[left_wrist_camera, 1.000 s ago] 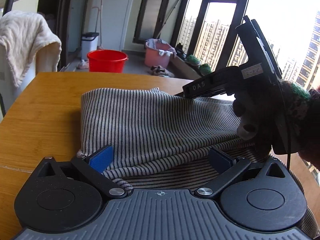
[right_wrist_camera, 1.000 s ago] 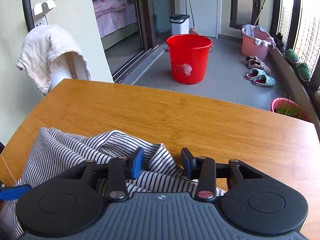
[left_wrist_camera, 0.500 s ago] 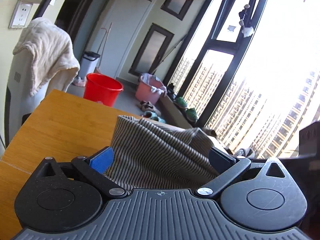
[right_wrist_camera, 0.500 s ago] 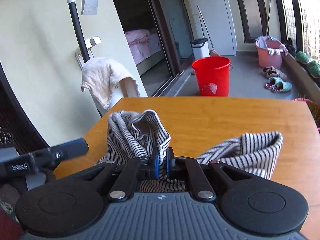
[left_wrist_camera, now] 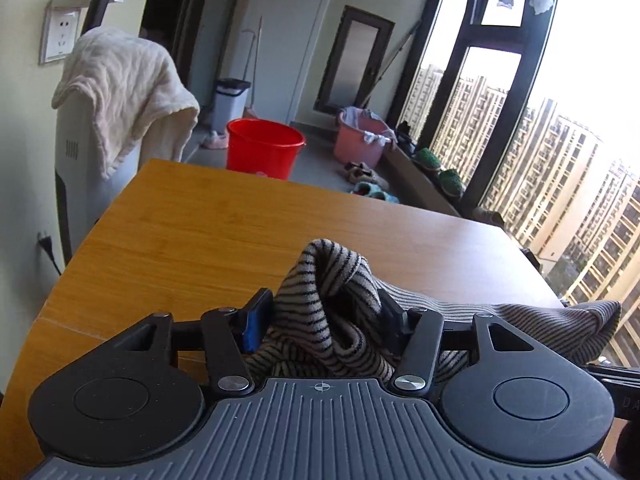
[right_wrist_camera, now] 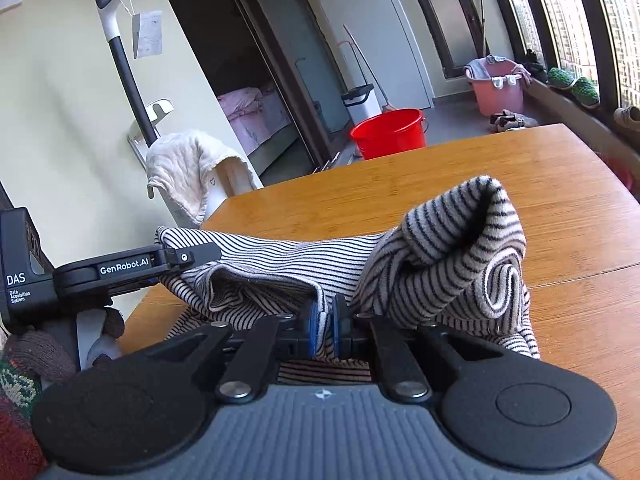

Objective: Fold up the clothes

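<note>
The wooden table (left_wrist_camera: pixel 224 216) fills the middle of both views, and most of its top is bare, which leaves room to lay a fold down. Across the lower centre of the right wrist view the striped garment (right_wrist_camera: pixel 448 248) hangs lifted between the two grippers, bunched at each end, probably so one edge can be carried over the rest.

The right gripper (right_wrist_camera: pixel 323 322), low in the centre, has its jaws pressed together on a pinch of the striped cloth. The left gripper (left_wrist_camera: pixel 324 312), low in its own view, is closing its jaws around a thick bunch of the same cloth; the pads appear to touch it on both sides.

Beyond the table's far edge, at upper centre, stand a red bucket (left_wrist_camera: pixel 264 148) and a pink basin (left_wrist_camera: pixel 360 140), both on the floor and out of the way. A cream towel (left_wrist_camera: pixel 120 88) drapes at upper left, clear of the table. The main hindrance seems to be the garment's own crumpling.
</note>
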`<state>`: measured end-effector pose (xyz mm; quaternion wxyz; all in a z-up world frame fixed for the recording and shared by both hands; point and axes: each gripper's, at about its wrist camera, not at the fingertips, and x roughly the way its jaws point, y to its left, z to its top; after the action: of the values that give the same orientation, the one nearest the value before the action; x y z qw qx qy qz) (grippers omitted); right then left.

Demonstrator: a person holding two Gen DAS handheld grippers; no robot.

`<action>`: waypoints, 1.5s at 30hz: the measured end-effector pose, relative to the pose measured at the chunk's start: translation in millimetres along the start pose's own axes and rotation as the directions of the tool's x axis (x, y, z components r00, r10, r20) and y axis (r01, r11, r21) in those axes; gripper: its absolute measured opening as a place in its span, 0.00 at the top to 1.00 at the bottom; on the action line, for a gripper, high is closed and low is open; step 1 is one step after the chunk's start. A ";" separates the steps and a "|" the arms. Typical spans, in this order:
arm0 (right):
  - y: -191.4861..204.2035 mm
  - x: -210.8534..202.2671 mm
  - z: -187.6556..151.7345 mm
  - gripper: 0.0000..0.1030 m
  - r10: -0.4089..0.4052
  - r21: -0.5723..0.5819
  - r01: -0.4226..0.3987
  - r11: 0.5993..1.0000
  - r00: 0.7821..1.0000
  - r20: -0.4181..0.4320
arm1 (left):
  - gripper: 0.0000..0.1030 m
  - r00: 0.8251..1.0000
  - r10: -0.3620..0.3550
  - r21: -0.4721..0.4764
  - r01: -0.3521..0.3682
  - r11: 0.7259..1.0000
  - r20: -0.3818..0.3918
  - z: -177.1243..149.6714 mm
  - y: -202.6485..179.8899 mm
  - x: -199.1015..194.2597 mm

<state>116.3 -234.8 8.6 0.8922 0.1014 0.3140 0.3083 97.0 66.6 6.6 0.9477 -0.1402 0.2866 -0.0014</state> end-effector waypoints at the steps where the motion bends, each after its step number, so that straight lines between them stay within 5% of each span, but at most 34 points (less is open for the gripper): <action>1: 4.6 -5.7 2.6 0.91 -0.008 -0.023 0.008 1.000 1.000 0.018 | 0.43 1.000 -0.008 -0.003 0.008 1.000 -0.010 -6.7 5.1 -1.8; 6: 27.4 -24.3 30.0 0.75 -0.049 -0.114 0.068 0.991 0.986 0.162 | 0.43 1.000 0.007 0.034 -0.006 0.999 -0.014 -18.7 1.9 -4.8; 9: 18.1 -8.4 45.0 0.63 -0.127 -0.114 0.145 0.983 0.980 0.154 | 0.43 1.000 0.012 0.045 -0.011 0.999 -0.018 -18.2 -1.6 -6.6; 12: -5.4 7.3 36.0 0.63 -0.223 -0.068 0.228 0.971 0.972 0.074 | 0.36 1.000 0.013 0.032 -0.012 0.999 -0.023 -17.0 4.0 -8.2; 16: -36.2 1.5 11.7 0.64 -0.149 0.032 0.147 0.989 0.987 0.066 | 0.32 1.000 0.002 -0.008 -0.002 1.000 -0.009 -11.4 14.1 -20.0; 21: -36.0 3.0 6.7 0.64 -0.152 0.015 0.151 0.988 0.985 0.086 | 0.37 0.989 0.041 0.029 -0.046 0.999 0.142 10.8 1.0 -58.2; 24: -33.2 4.6 2.8 0.63 -0.159 -0.006 0.160 0.987 0.982 0.100 | 0.35 0.981 -0.014 0.034 0.008 0.999 0.193 22.1 -9.0 -73.8; 28: -34.1 2.5 -1.2 0.63 -0.150 -0.016 0.153 0.988 0.981 0.119 | 0.34 0.991 -0.084 0.126 0.070 0.990 0.109 14.5 -34.9 -53.0; 32: -36.8 0.4 -4.3 0.63 -0.135 -0.015 0.138 0.990 0.982 0.133 | 0.39 0.999 -0.020 0.138 0.016 0.990 0.029 -14.0 -36.9 -16.2; 45: -34.5 3.5 -4.1 0.61 -0.140 -0.034 0.146 0.989 0.980 0.141 | 0.28 0.995 0.017 0.246 -0.041 0.968 0.102 -42.3 -47.6 -16.1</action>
<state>132.7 -260.0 -9.2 0.9337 0.0801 0.2511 0.2422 64.3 11.0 -5.6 0.9708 -0.0166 0.2388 -0.0162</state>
